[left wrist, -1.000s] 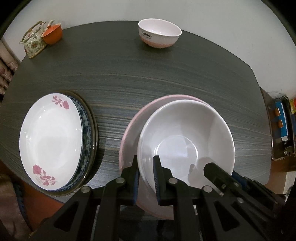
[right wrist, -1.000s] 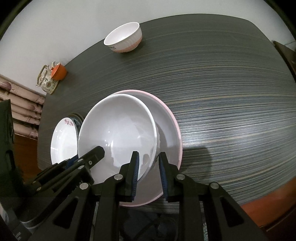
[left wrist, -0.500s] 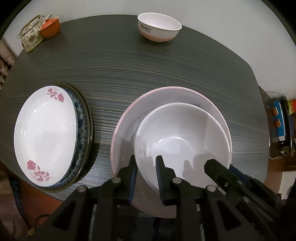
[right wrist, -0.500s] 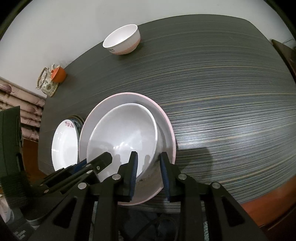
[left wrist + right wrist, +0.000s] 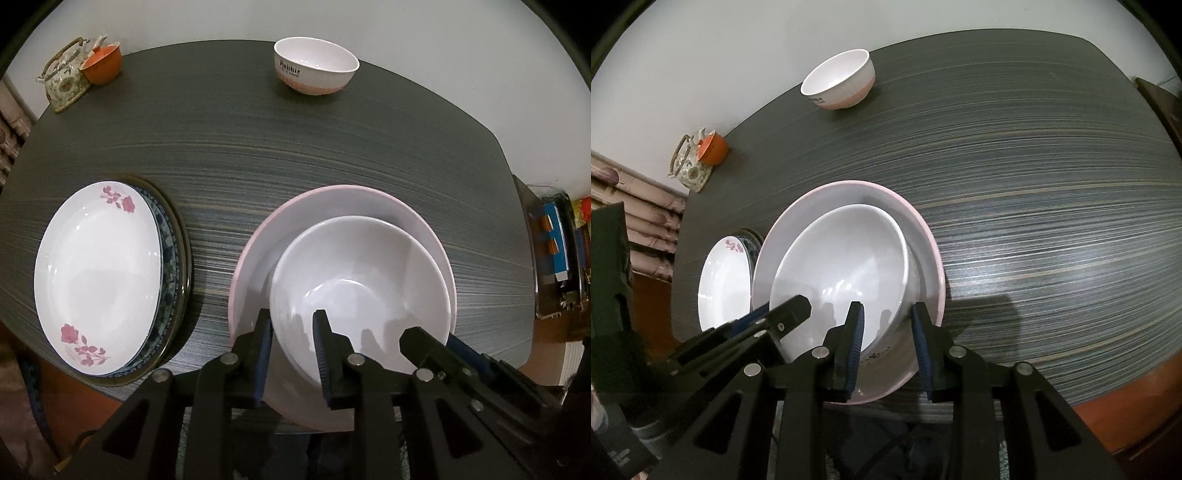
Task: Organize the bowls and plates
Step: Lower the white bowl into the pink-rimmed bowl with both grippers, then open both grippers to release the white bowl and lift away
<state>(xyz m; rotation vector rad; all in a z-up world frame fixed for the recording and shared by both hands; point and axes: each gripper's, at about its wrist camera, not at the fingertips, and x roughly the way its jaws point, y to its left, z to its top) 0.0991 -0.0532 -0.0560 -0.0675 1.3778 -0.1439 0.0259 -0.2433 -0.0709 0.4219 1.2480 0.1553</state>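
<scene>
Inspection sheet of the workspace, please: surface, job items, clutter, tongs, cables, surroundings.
Surface: dark striped table, no spills seen.
Job's things: white bowl sits in pink-rimmed dish; floral plate stacked on blue patterned plate; small lettered bowl alone at far edge.
Clutter: teapot and orange cup in far corner.
Grippers: left tongs opening, white bowl's rim between the jaws; right tongs straddle the opposite rim, gap visible.
Cables: nothing seen.
Surroundings: white wall; cluttered shelf beside the table.
</scene>
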